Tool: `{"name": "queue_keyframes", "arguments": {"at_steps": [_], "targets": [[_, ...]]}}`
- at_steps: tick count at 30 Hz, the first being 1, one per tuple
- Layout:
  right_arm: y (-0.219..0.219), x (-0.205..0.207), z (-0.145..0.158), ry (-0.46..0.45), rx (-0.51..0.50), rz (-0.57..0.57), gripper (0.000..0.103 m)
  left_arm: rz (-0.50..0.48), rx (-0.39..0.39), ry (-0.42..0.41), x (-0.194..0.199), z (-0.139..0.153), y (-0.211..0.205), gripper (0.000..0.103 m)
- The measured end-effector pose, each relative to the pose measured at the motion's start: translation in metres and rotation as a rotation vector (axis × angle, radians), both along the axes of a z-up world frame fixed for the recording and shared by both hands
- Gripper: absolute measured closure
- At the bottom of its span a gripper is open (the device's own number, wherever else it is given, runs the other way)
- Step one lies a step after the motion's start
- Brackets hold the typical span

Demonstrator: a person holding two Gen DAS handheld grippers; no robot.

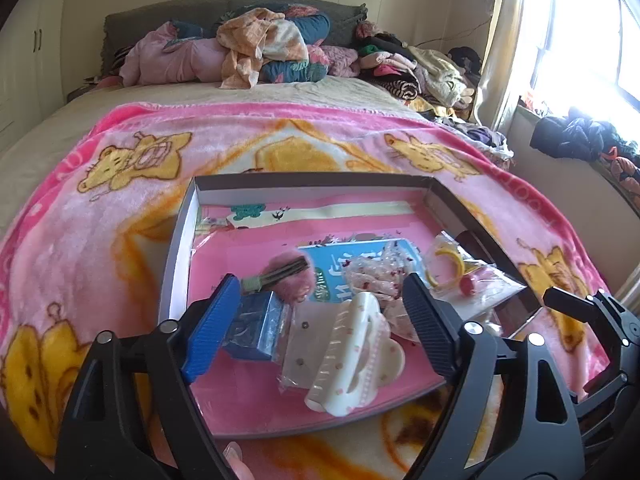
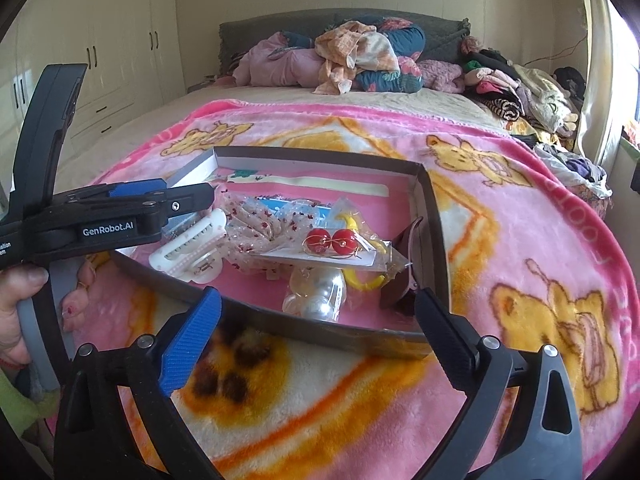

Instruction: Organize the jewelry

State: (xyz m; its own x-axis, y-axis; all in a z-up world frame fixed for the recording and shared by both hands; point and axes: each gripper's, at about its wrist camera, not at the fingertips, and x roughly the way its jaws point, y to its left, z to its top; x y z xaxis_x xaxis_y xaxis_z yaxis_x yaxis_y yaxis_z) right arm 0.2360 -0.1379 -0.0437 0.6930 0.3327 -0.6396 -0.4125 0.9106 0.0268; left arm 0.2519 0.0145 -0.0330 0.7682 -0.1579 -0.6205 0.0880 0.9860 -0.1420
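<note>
A shallow dark-rimmed box (image 1: 176, 264) (image 2: 434, 216) with a pink floor lies on the pink blanket. It holds a white hair claw (image 1: 352, 356) (image 2: 188, 248), a pink pom-pom clip (image 1: 290, 276), a small blue box in plastic (image 1: 254, 332), a sheer spotted bow (image 1: 380, 268) (image 2: 256, 232), red ball earrings on a card (image 2: 332, 240) (image 1: 472, 284), a yellow ring (image 1: 452, 260) (image 2: 368, 280), a pearl packet (image 2: 320, 296) and a brown clip (image 2: 400, 284). My left gripper (image 1: 320, 320) (image 2: 200, 196) is open over the box's near left part. My right gripper (image 2: 316, 328) is open at the box's near rim.
The pink cartoon blanket (image 2: 520, 240) covers the bed's near half. Piled clothes and bedding (image 1: 260, 48) lie at the headboard and along the right edge. A window (image 1: 580, 40) is at the right, white wardrobes (image 2: 100, 60) at the left.
</note>
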Motion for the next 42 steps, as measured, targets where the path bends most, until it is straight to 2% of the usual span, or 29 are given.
{"name": "queue_keyframes", "arguments": {"at_steps": [6,20,27,42], "targets": [[-0.005,-0.013,0.011,-0.036,-0.001,-0.024,0.007,0.014,0.002,-0.037,-0.013,0.016,-0.001,0.012],[-0.024,-0.047,0.039,-0.131,0.037,-0.068,0.006,0.022,0.011,-0.106,-0.055,0.037,-0.005,0.012],[-0.032,-0.065,0.038,-0.147,0.051,-0.084,0.006,0.028,0.009,-0.132,-0.077,0.037,-0.008,0.012],[-0.041,-0.095,0.026,-0.164,0.08,-0.09,0.006,0.041,0.087,-0.156,-0.114,0.025,-0.023,0.012]]}}
